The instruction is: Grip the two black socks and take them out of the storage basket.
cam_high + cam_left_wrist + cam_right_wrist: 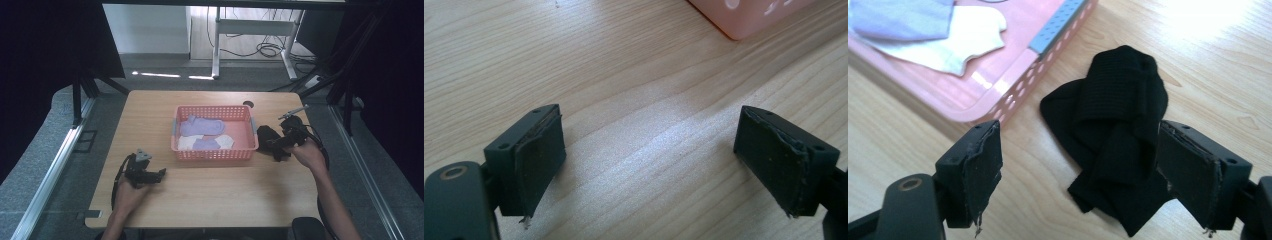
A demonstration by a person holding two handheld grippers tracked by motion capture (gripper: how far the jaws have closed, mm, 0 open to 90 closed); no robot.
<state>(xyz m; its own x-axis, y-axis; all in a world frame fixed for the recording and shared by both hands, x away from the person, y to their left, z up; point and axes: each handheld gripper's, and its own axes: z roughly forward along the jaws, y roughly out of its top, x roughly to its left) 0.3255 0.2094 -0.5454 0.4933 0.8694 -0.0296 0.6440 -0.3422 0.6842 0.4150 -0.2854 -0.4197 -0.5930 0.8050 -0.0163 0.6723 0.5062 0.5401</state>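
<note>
A pink basket stands mid-table and holds purple socks and a white sock. Beside its right side a crumpled black sock lies on the wood. My right gripper hovers over that black sock, open, with the sock lying between its jaws and near the right pad. The basket corner sits just left of it. My left gripper rests open over bare tabletop at the front left, with the basket corner ahead.
The wooden table has bare surface in front of the basket and at its left. A round cable hole sits near the far edge. Beyond the table are a white desk frame and cables on the floor.
</note>
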